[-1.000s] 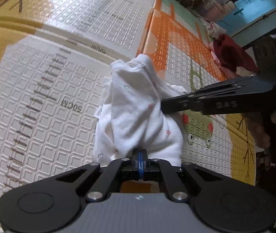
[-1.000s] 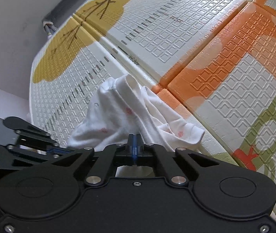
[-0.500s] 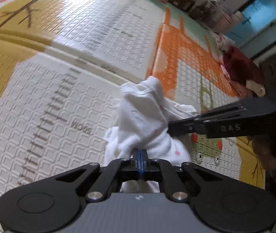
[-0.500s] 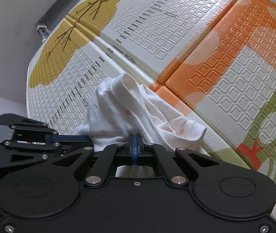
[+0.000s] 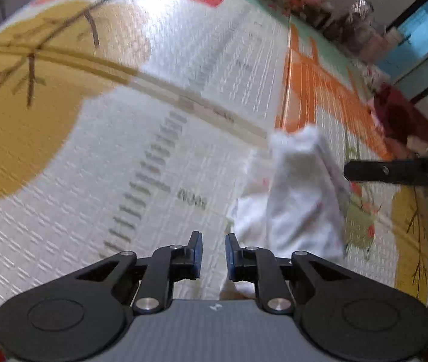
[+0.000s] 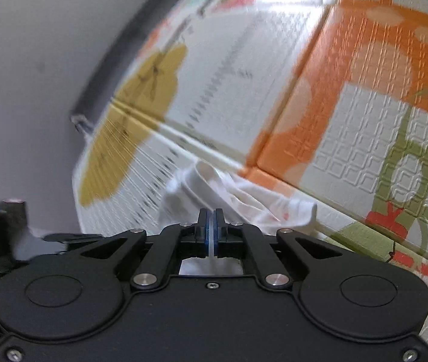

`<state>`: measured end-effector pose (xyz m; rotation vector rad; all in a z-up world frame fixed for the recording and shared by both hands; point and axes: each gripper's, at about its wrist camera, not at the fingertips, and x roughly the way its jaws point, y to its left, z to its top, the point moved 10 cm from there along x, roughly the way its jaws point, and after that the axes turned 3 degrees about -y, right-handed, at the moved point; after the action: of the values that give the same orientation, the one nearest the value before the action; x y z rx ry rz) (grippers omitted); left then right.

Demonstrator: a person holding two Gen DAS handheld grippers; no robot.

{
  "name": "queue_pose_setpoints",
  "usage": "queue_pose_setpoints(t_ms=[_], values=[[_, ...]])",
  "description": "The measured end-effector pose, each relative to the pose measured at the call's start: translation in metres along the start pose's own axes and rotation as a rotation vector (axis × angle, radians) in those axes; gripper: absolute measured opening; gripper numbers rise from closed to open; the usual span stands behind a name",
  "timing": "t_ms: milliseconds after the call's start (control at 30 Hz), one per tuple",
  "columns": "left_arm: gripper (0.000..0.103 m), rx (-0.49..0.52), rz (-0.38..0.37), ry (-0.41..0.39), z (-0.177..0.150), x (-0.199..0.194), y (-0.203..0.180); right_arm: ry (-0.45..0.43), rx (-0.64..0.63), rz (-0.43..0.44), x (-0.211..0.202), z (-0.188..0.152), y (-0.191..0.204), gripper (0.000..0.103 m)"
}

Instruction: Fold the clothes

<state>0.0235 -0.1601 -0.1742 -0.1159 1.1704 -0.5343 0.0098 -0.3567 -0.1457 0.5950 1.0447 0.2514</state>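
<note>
On a patterned foam play mat (image 5: 63, 181), a small white garment (image 5: 298, 199) is sitting bunched in a soft heap rather than lying flat, and by the look of it the folding is far from finished: no neat fold is showing, and the cloth is still needing to be spread, squared and doubled over. The left gripper (image 5: 213, 252) has just been opening its jaws, which are standing narrowly apart with nothing between them, the garment lying just beside them to the right. The right gripper (image 6: 210, 226) is showing its jaws all but closed, a thin strip of white cloth seemingly pinched between them, with the heap just beyond the tips. Both views are blurring with movement. The mat, laid on the floor, is carrying yellow trees, an orange figure, a green shape and a printed measuring scale. Beyond it, clutter (image 5: 349, 24), a dark red cloth (image 5: 401, 120) and a blue door (image 5: 422, 39) are lining the far edge of the room, with a grey wall (image 6: 33, 60) on the other side.
</note>
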Motion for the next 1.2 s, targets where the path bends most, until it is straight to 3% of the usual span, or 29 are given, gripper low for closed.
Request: queue_pose_setpoints(t_ms=[233, 400, 733, 1200], values=[[0.017, 0.080, -0.162, -0.155, 0.033, -0.028, -0.053, -0.153, 0.011, -0.167, -0.032, -0.004, -0.001, 0.002], [0.017, 0.184, -0.257, -0.150, 0.032, -0.015, -0.096, -0.206, 0.108, -0.207, -0.034, -0.025, -0.009, 0.002], [0.017, 0.181, -0.210, -0.064, 0.031, 0.035, -0.089, -0.254, 0.269, -0.220, -0.017, -0.046, -0.021, 0.002], [0.004, 0.133, -0.197, -0.003, 0.037, 0.062, -0.064, -0.265, 0.377, -0.309, 0.009, -0.038, -0.060, 0.002]])
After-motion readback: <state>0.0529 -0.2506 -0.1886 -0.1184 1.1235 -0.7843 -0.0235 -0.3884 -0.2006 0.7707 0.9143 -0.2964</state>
